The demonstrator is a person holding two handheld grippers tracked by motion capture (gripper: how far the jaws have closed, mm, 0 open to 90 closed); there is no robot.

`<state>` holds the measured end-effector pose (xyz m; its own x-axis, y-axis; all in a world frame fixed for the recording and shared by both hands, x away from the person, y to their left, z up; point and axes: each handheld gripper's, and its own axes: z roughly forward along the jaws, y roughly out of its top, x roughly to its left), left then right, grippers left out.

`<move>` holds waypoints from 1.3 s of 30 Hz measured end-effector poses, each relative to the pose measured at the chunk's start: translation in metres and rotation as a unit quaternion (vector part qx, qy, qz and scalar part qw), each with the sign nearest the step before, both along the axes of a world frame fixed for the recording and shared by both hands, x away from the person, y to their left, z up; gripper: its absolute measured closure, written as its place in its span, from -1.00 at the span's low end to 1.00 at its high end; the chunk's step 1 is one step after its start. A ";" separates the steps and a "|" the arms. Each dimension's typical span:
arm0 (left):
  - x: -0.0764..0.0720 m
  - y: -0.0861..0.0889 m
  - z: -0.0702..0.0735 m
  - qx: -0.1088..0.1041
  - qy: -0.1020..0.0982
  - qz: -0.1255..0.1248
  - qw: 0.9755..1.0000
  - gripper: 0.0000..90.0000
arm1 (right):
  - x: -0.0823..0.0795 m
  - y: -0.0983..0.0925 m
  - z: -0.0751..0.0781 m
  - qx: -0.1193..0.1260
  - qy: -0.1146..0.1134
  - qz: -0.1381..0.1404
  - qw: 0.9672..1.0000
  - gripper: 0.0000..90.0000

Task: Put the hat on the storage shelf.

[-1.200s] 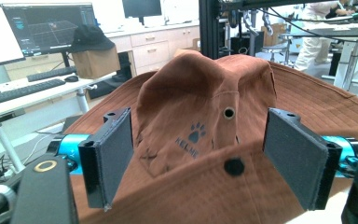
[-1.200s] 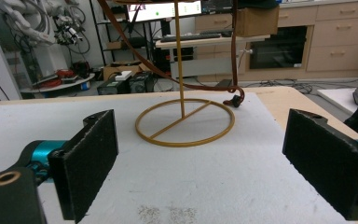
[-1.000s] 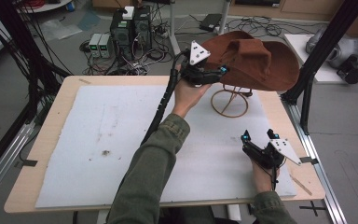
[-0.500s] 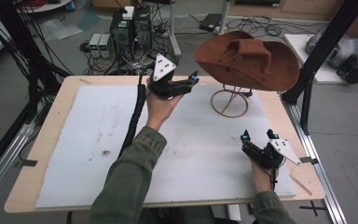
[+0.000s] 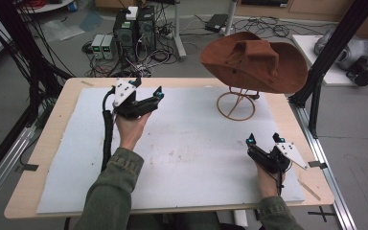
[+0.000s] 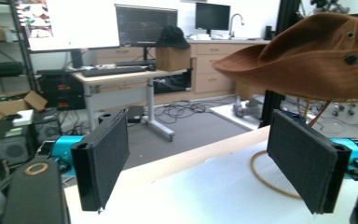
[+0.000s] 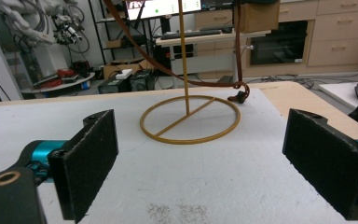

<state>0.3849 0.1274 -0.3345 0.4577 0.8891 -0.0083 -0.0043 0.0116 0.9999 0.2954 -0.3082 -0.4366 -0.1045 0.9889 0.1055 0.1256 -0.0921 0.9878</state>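
Brown hat (image 5: 255,65) perched on a thin wire stand (image 5: 236,106) at the far right of the worktop (image 5: 67,103), brim hanging out past the ring base, chin cord (image 7: 223,84) trailing down to the white mat (image 5: 187,143) beside that ring. Left tool (image 5: 146,98) held above the far left part of the mat, well apart from the hat, jaws spread wide with nothing between them. Right tool (image 5: 262,140) low at the near right edge, near the stand's base, jaws likewise wide and empty.
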 end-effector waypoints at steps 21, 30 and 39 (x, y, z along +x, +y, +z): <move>-0.068 0.088 -0.053 -0.001 0.024 0.105 0.994 -0.59 | 0.000 0.005 -0.001 0.001 0.005 0.008 1.000 -0.79; -0.099 0.119 -0.082 -0.002 0.024 0.144 0.989 -0.57 | 0.000 0.006 -0.002 -0.001 0.006 0.008 1.000 -0.79; -0.125 0.141 -0.098 -0.012 0.016 0.213 0.977 -0.56 | -0.001 0.007 -0.002 0.005 0.012 0.004 1.000 -0.79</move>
